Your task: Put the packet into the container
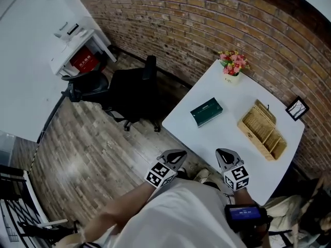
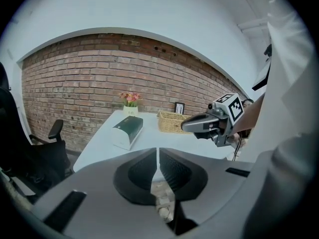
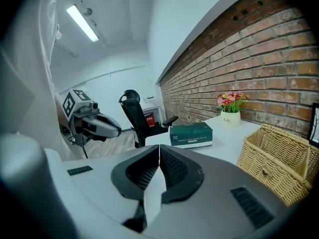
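Note:
A dark green packet (image 1: 206, 111) lies on the white table (image 1: 227, 138), also seen in the left gripper view (image 2: 127, 128) and the right gripper view (image 3: 191, 135). A wicker basket container (image 1: 262, 129) with compartments stands to its right (image 2: 174, 121) (image 3: 277, 161). My left gripper (image 1: 172, 158) hovers off the table's near edge, jaws shut and empty (image 2: 158, 164). My right gripper (image 1: 226, 157) is held over the near table edge, shut with nothing between its jaws (image 3: 159, 161). Both are well short of the packet.
A flower pot (image 1: 232, 66) stands at the table's far corner and a small picture frame (image 1: 297, 108) at the right edge. A black office chair (image 1: 129, 92) sits left of the table on the wood floor. A brick wall (image 1: 207, 25) runs behind.

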{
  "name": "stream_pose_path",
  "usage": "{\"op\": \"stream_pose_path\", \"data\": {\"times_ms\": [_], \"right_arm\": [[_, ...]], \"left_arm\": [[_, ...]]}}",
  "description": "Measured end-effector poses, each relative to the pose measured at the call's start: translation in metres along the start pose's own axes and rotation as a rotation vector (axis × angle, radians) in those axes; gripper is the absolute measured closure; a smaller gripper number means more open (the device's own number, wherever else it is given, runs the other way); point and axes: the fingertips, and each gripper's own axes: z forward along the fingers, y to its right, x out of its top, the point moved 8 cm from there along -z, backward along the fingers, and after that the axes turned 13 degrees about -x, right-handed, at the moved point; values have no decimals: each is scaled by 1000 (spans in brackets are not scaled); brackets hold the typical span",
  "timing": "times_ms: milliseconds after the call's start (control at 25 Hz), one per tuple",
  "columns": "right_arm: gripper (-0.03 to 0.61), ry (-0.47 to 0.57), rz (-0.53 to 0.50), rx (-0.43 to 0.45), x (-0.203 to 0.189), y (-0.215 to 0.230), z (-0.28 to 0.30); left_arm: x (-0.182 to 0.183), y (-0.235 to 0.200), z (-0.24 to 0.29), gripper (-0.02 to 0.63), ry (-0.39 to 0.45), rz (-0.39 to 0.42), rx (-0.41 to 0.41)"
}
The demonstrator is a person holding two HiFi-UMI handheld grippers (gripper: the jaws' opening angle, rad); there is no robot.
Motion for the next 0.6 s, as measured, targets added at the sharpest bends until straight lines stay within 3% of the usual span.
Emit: {"op": "stream_pose_path", "data": {"times_ms": [600], "right_arm": [[566, -123, -313, 96, 35, 10, 60]], "left_arm": [[15, -41, -3, 588, 92, -70, 72]]}}
